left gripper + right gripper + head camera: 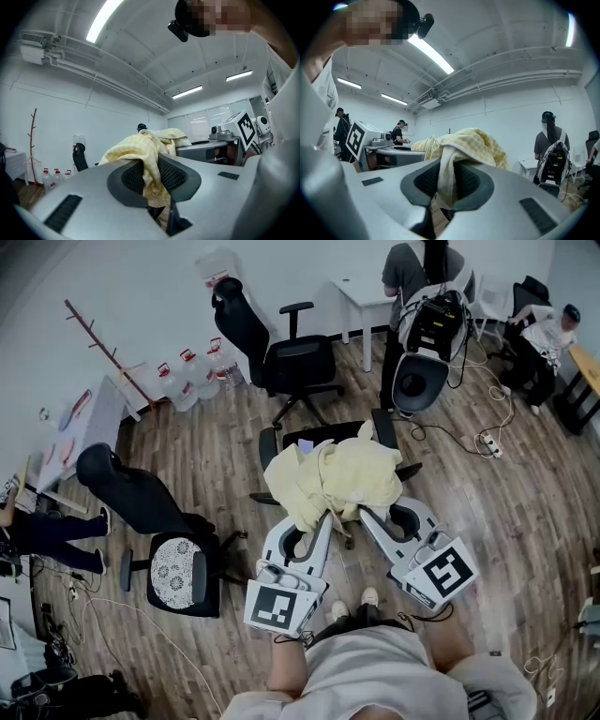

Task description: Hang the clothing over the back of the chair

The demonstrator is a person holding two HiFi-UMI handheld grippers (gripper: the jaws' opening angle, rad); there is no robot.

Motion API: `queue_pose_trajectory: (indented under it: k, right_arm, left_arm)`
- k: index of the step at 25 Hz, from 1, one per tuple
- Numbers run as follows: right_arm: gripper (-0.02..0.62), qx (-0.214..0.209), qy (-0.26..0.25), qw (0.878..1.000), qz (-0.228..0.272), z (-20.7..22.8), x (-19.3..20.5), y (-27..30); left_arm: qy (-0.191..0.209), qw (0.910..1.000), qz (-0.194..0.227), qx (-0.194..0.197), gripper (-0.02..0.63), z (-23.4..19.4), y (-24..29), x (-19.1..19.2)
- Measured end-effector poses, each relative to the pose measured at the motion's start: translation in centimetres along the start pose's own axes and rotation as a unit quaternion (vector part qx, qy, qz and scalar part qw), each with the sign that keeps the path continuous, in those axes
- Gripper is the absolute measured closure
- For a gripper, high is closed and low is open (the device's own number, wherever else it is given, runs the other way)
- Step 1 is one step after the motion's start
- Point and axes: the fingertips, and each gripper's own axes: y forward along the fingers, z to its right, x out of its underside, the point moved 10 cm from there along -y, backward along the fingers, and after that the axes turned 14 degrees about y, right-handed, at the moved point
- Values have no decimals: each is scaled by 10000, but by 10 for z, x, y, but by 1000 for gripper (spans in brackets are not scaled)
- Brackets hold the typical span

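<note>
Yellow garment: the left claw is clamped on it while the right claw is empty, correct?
Not quite. The right claw is not empty: the right gripper view shows its jaws closed on a fold of the yellow garment. The left claw is clamped on it too, as you said, so both claws hold the garment.

Pale grey moulded-plastic left gripper (317, 519) and matching right gripper (372, 515): two broad, rounded jaws apiece, lined with black dimpled rubber pads (174, 176). Black rectangular slots (65, 212) inset in the grey shells. White cube with black square markers (284, 605) at rear of left unit, another (441, 570) at rear of right. Worn: light short-sleeved shirt (375, 673), pale shoes (339, 611), small black head-mounted camera (178, 29).
</note>
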Motion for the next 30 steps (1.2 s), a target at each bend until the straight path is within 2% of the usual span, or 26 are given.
queue_pose_trajectory:
  k: [6, 14, 21, 26, 30]
  right_arm:
    - [529, -33, 92, 9999, -103, -15, 11, -9]
    - [528, -82, 209, 9993, -289, -27, 4, -16]
    - [524, 160, 554, 9949, -830, -11, 43, -3]
    - [518, 375, 724, 9909, -1073, -1, 61, 5]
    - [515, 434, 797, 9894, -1132, 4, 71, 11]
  left_arm:
    - [-91, 9999, -69, 128, 535, 7, -19, 6]
    - [-154, 9992, -215, 289, 535, 6, -30, -4]
    - [-384, 9967, -666, 264, 534, 4, -19, 34]
    - [-753, 9939, -771, 219, 534, 2, -9, 57]
    - [-787, 9931, -848, 162, 534, 1, -5, 67]
